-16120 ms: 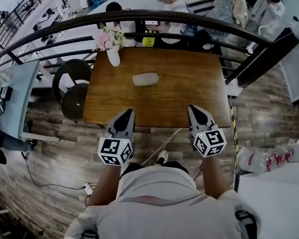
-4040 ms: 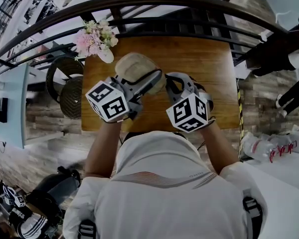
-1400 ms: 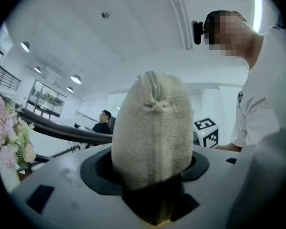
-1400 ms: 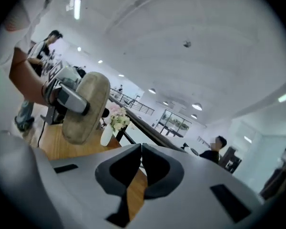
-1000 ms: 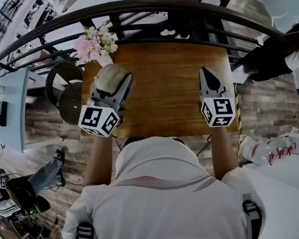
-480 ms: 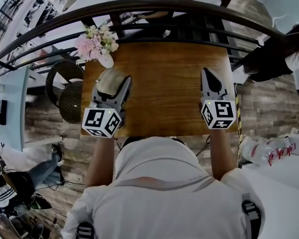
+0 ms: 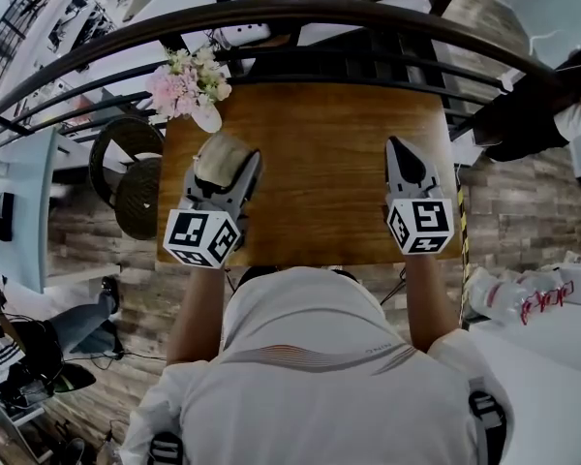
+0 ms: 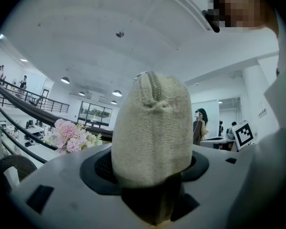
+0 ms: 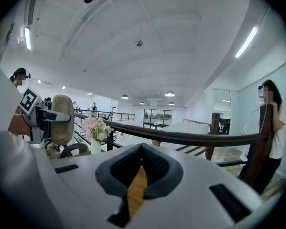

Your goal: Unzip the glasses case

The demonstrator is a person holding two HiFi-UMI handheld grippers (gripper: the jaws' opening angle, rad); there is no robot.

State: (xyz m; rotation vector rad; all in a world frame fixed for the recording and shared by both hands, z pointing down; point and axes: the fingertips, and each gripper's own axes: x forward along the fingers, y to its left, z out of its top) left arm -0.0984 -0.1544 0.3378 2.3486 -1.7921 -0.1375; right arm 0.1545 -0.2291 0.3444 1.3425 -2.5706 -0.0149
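The beige fabric glasses case (image 7: 222, 153) is held above the left side of the wooden table (image 7: 320, 172), with my left gripper (image 7: 225, 166) shut on it. In the left gripper view the case (image 8: 150, 128) stands upright between the jaws, its zipper (image 8: 153, 87) running over the top end. My right gripper (image 7: 400, 153) hovers over the table's right side, shut and holding nothing. In the right gripper view its jaws (image 9: 140, 151) meet with no gap, and the case (image 9: 62, 113) shows far to the left.
A white vase of pink flowers (image 7: 189, 83) stands at the table's far left corner, just beyond the case. A dark curved railing (image 7: 320, 13) runs behind the table. A round black chair (image 7: 126, 172) sits left of it. People stand in the background.
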